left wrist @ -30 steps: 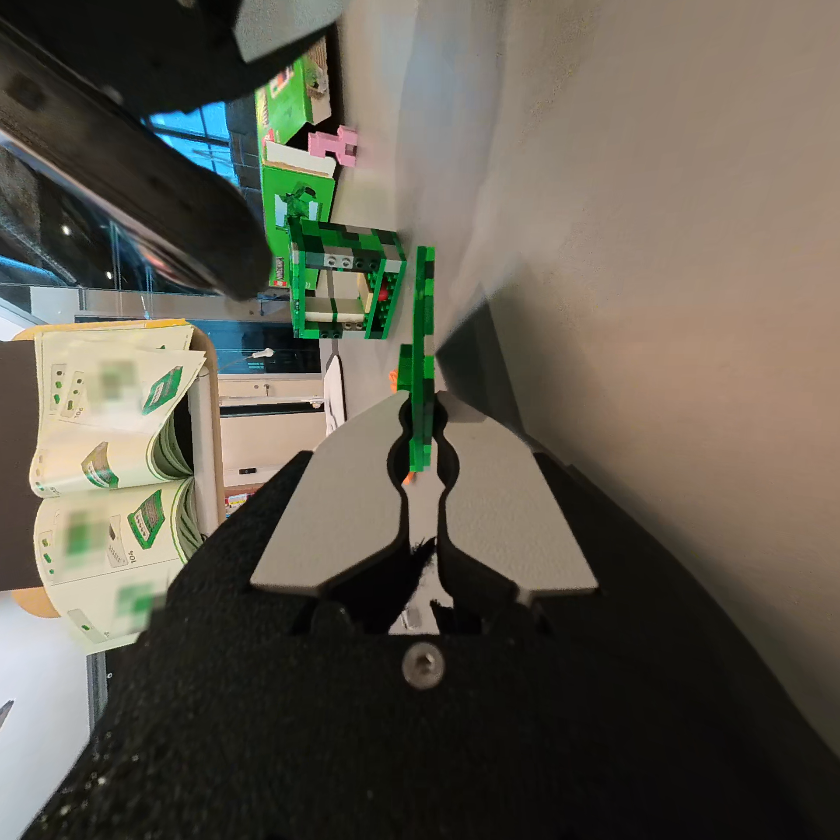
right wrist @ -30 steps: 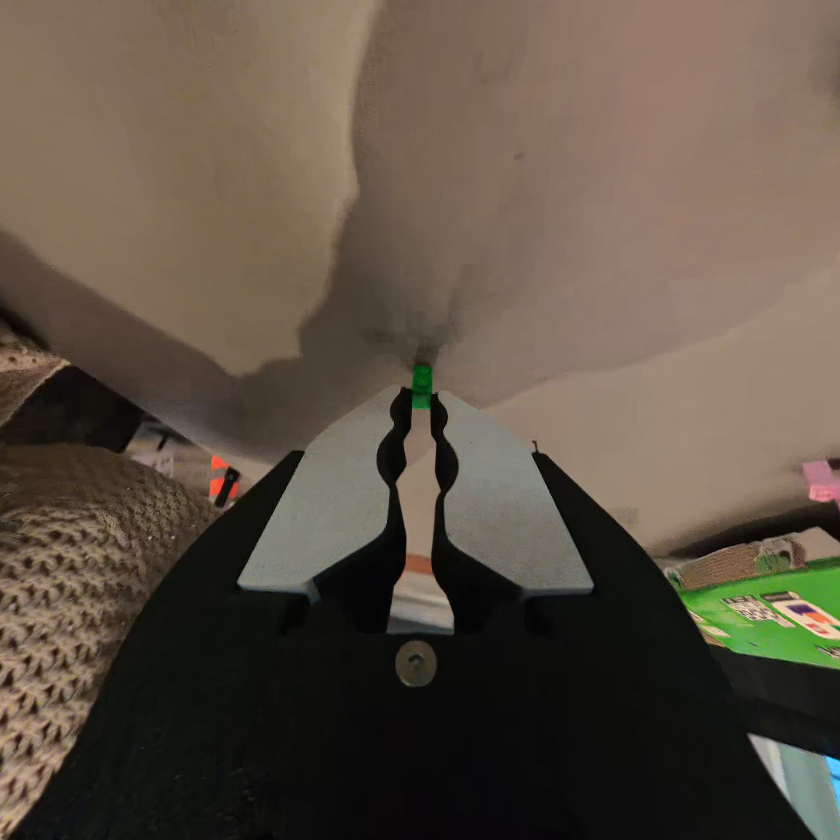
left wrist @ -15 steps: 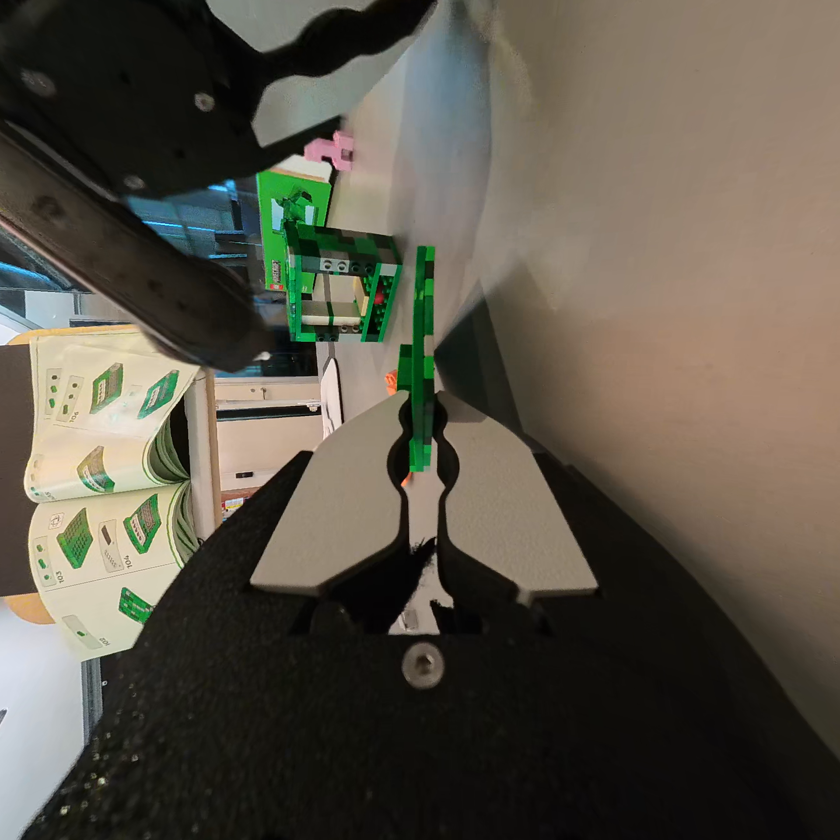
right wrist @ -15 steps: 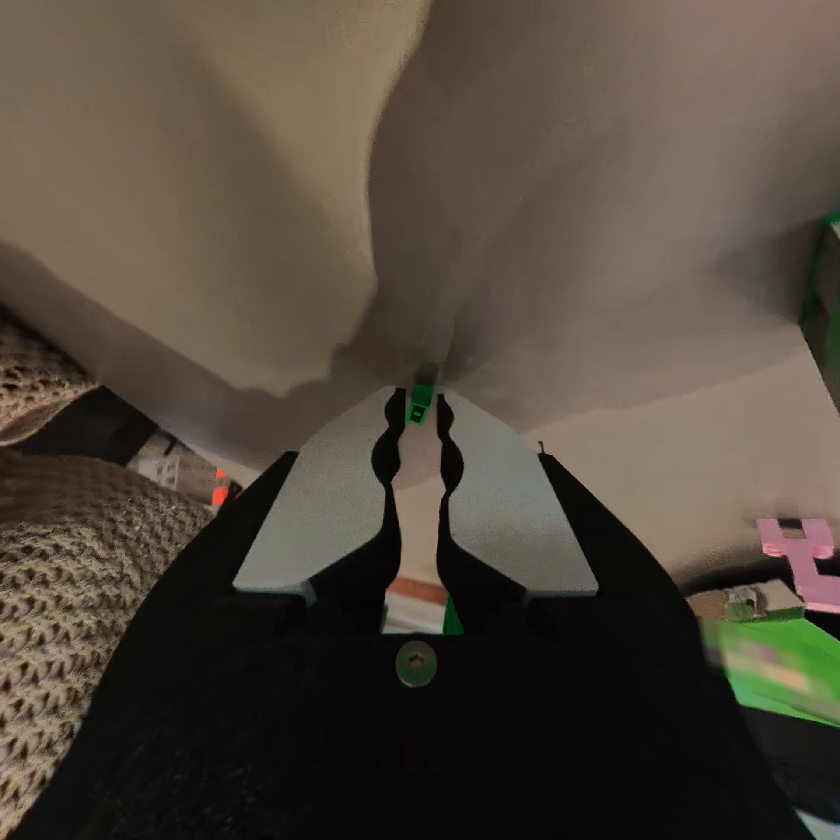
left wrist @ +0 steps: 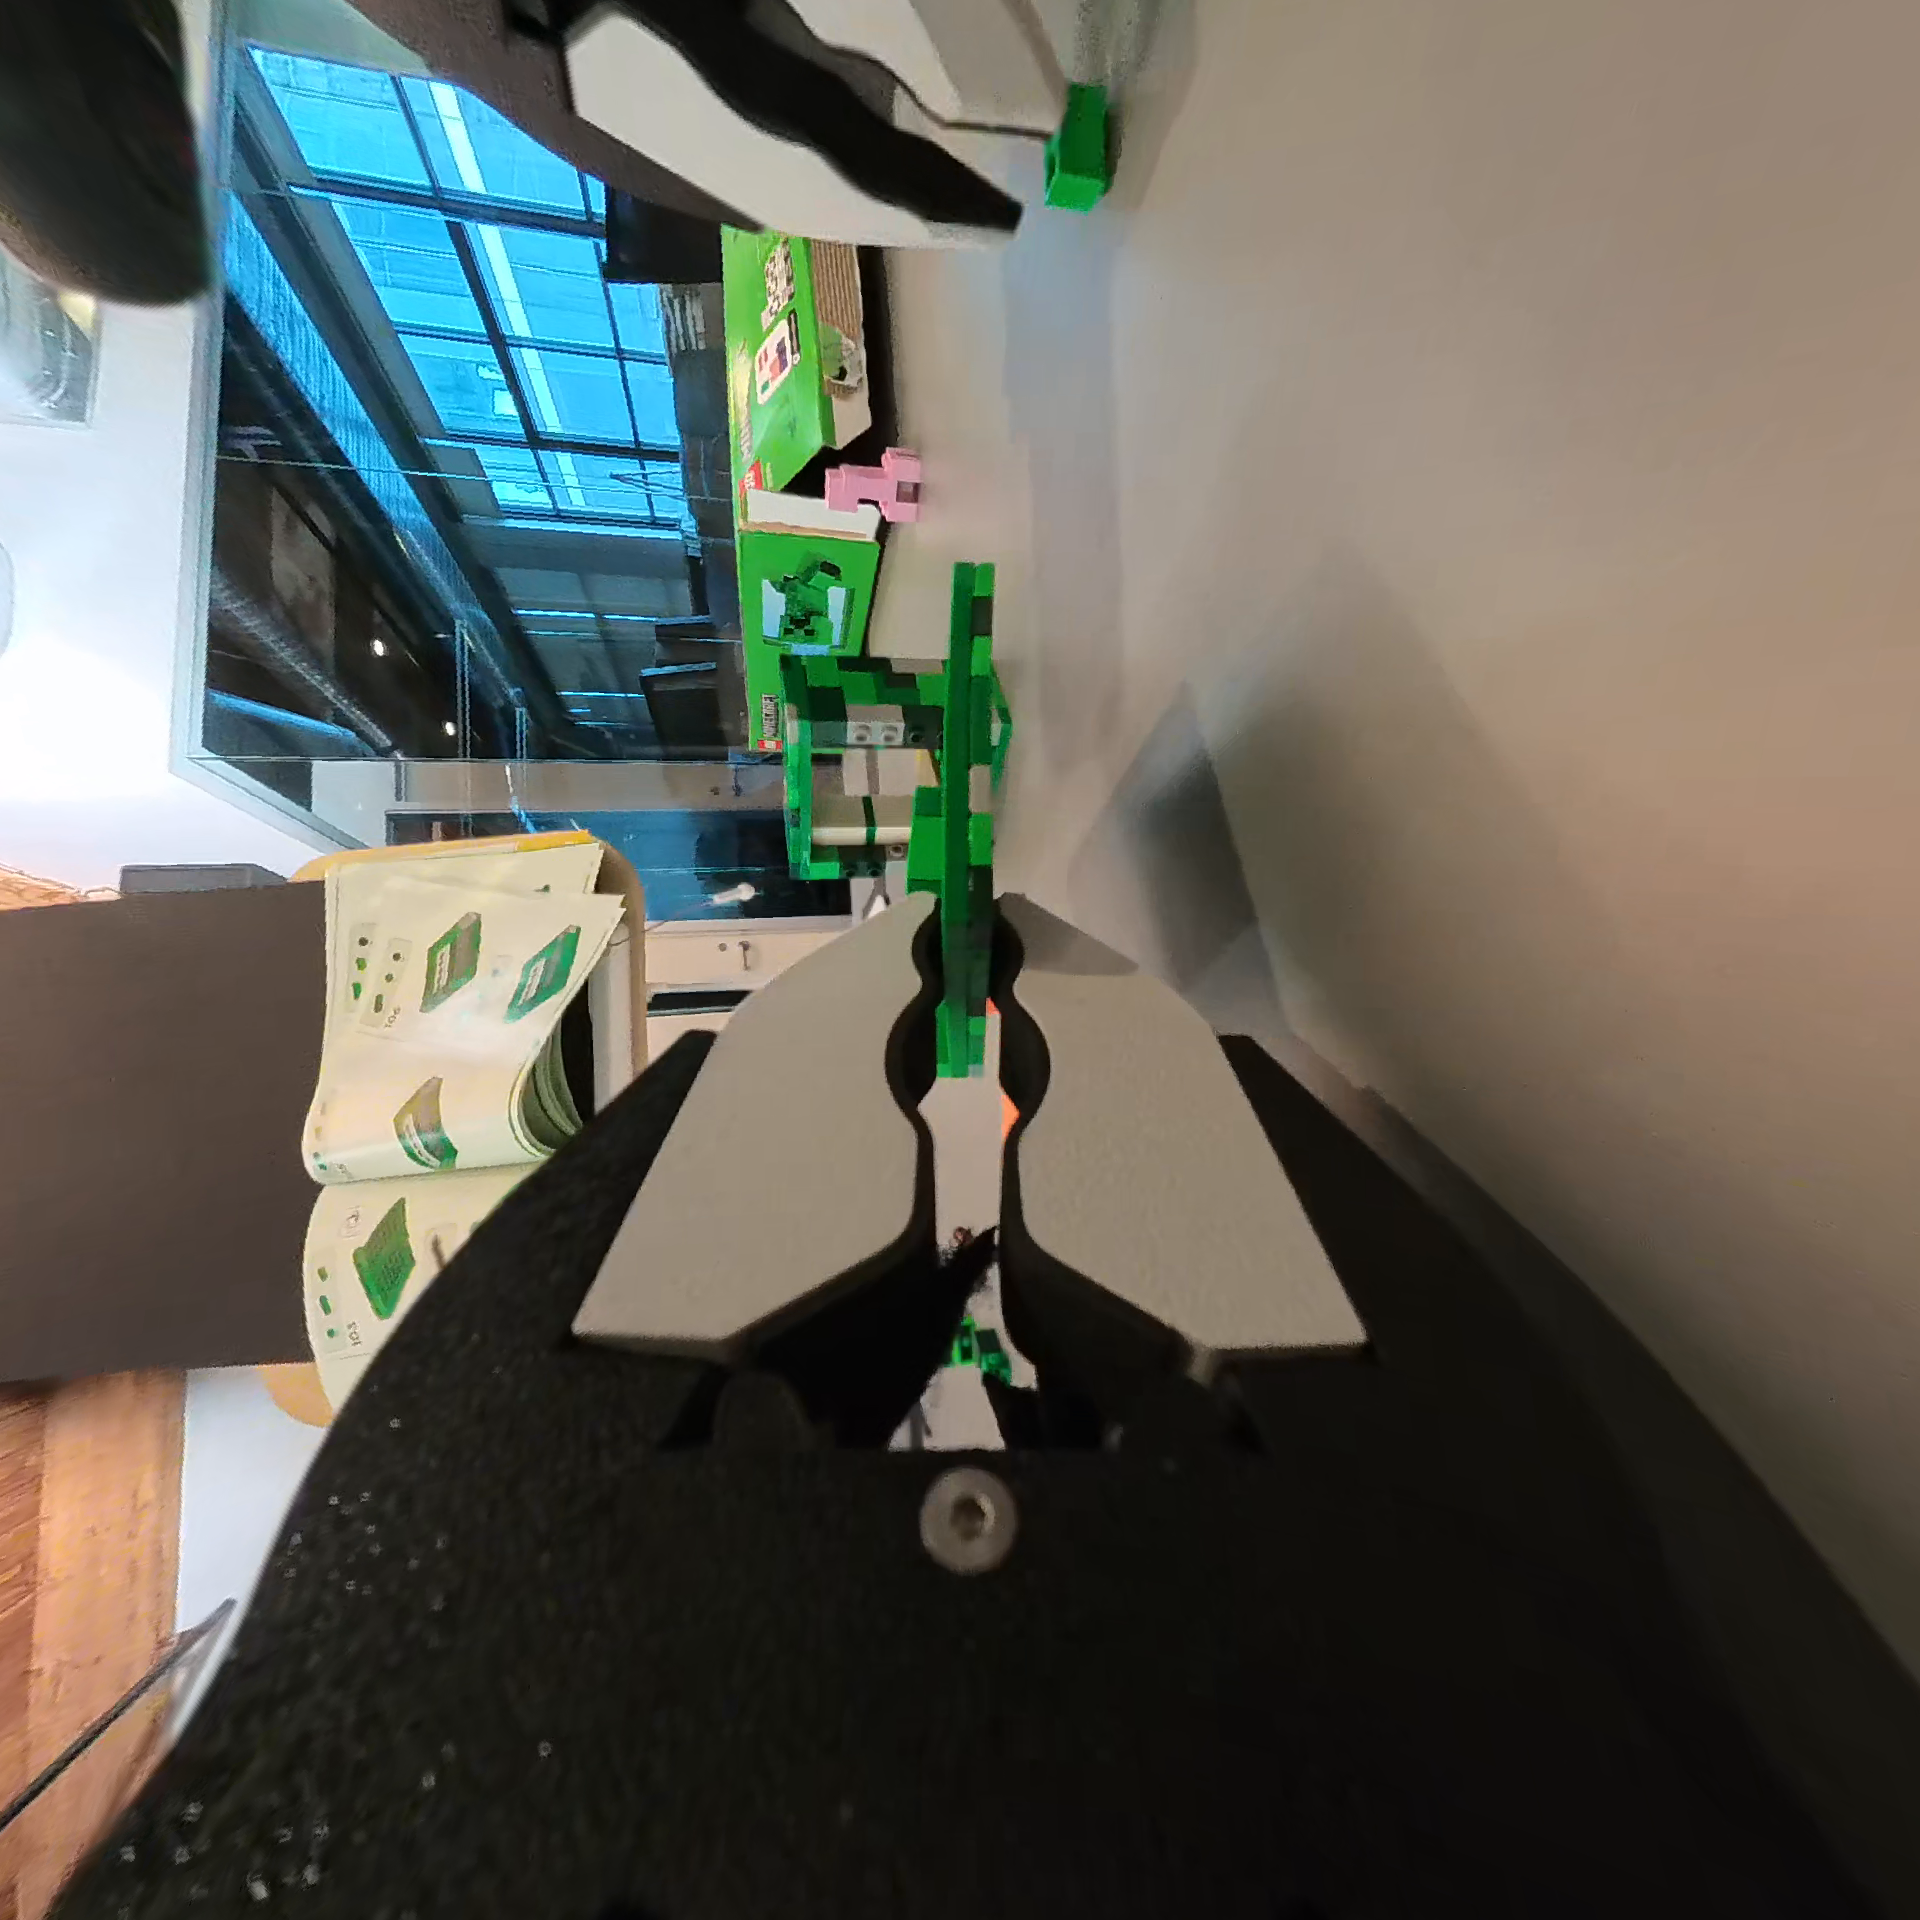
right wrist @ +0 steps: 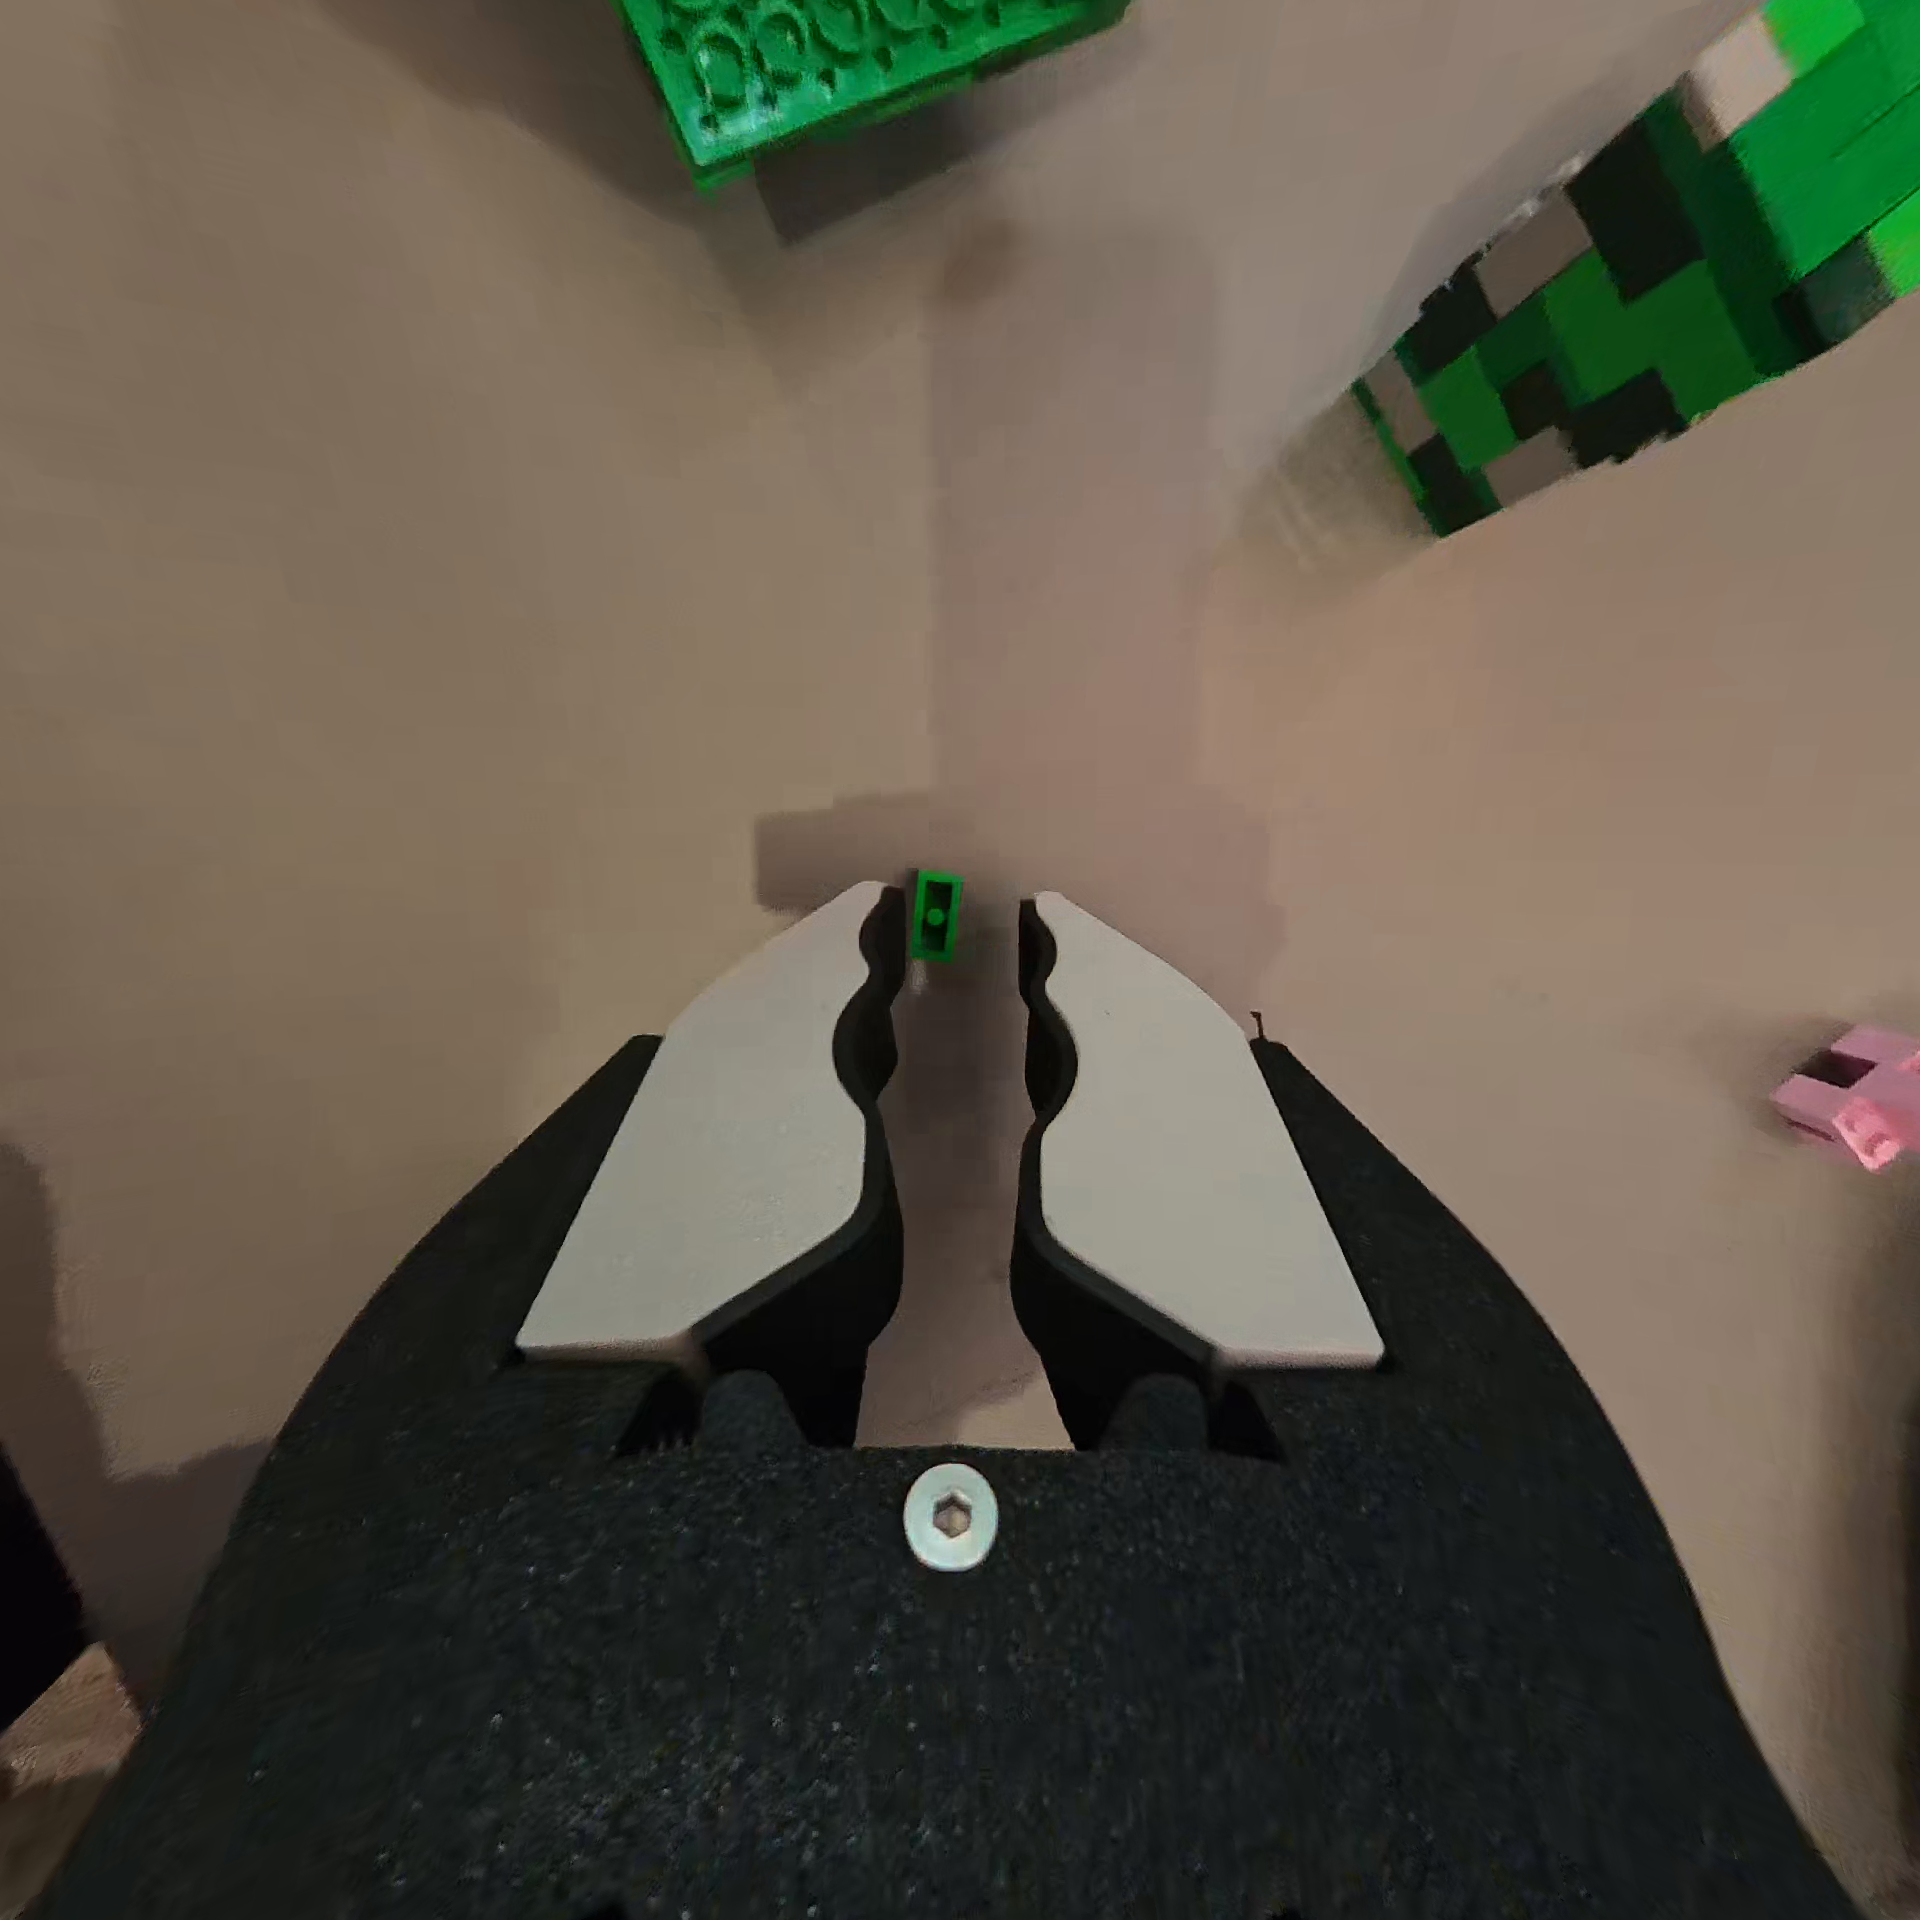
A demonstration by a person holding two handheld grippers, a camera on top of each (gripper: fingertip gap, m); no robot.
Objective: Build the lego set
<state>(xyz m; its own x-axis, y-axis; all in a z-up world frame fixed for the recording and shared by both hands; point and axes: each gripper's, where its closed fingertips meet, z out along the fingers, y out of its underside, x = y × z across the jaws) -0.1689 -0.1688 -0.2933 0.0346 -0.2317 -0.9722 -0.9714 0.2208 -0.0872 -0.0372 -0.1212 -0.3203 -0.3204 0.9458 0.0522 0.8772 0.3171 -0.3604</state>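
My left gripper (left wrist: 966, 920) is shut on a flat green Lego plate (left wrist: 964, 831), held on edge above the beige table (left wrist: 1455, 623). My right gripper (right wrist: 982, 906) is open, jaws apart. A small green brick (right wrist: 935, 916) sits against its left fingertip, clear of the right one. The brick (left wrist: 1078, 145) also shows at the top of the left wrist view, at the right gripper's fingers (left wrist: 790, 145). The held plate's underside (right wrist: 862, 73) shows at the top of the right wrist view. The green box-shaped build (left wrist: 852, 769) (right wrist: 1662, 291) stands behind the plate.
A pink Lego piece (left wrist: 878, 488) (right wrist: 1860, 1107) lies on the table. Two green set boxes (left wrist: 790, 343) stand at the far edge. An open instruction booklet (left wrist: 457, 1039) is propped on a stand to the left, beside a dark sleeve (left wrist: 156, 1143).
The right gripper has opened and swung toward the held plate; the small green brick is no longer pinched. The left gripper has shifted, so the build now lies behind the plate.
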